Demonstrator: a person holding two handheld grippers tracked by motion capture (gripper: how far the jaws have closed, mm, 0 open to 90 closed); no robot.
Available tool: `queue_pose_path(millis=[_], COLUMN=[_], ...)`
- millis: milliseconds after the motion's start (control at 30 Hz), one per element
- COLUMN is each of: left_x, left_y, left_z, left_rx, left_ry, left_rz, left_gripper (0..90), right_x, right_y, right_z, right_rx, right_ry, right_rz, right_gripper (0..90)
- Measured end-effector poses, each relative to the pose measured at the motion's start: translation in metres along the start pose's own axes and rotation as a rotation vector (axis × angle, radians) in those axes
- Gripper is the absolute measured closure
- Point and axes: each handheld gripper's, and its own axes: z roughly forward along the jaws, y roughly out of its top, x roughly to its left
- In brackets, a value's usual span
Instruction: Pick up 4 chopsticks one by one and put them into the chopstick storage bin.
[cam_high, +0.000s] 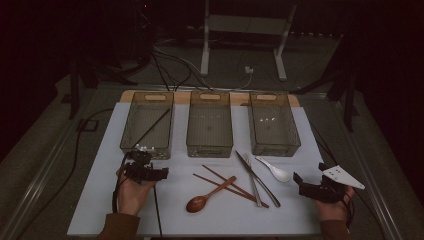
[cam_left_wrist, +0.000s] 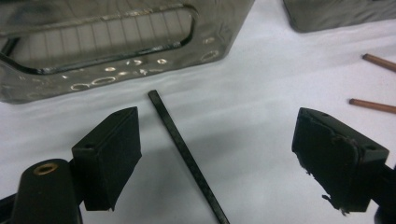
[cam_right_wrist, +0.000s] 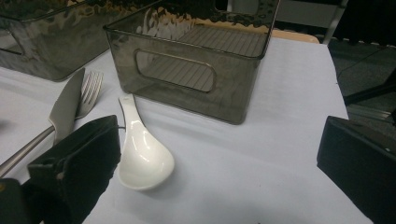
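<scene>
High view first: a pale blue-grey rectangular table mat (cam_high: 100, 200) carries three smoky translucent plastic bins in a row along its far side. Inside the left bin (cam_high: 131, 131) lies one thin black chopstick (cam_high: 152, 127), set diagonally. The middle bin (cam_high: 210, 142) and the right bin (cam_high: 296, 137) stand beside it, each apart from its neighbour.

Near the mat's front lies loose cutlery: a pair of brown wooden chopsticks (cam_high: 227, 186), crossed by a brown wooden spoon (cam_high: 206, 197); to their right a steel knife (cam_high: 256, 172) and a steel fork (cam_high: 255, 192) overlap; just right of those rests a white ceramic soup spoon (cam_high: 273, 169), near the right bin's front wall.

A second thin black chopstick (cam_left_wrist: 187, 156) lies flat on the mat just before the left bin. The left gripper (cam_left_wrist: 215, 154) hangs over it with jaws spread wide, one pad on each side and neither touching it; the stick's far tip ends just short of the bin's wall.

The right gripper (cam_right_wrist: 224, 168) rests at the mat's right front, its jaws likewise wide apart and holding nothing, with the white spoon just beside its left pad in the right gripper view.
</scene>
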Motion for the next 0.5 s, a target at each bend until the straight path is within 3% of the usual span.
queue_pose_path(millis=[267,500], left_x=[-0.004,0.000], left_y=[-0.005,-0.011], left_z=[0.007,0.011], left_rx=[0.049,0.085], left_ry=[-0.012,0.022], left_rz=[0.007,0.007], left_gripper=[20.8,24.1], right_x=[0.000,-0.001], right_y=[0.000,0.000], right_z=[0.000,0.000], right_rx=[-0.001,0.000], right_ry=[0.000,0.000], right_rz=[0.000,-0.002], right_gripper=[0.0,0.0])
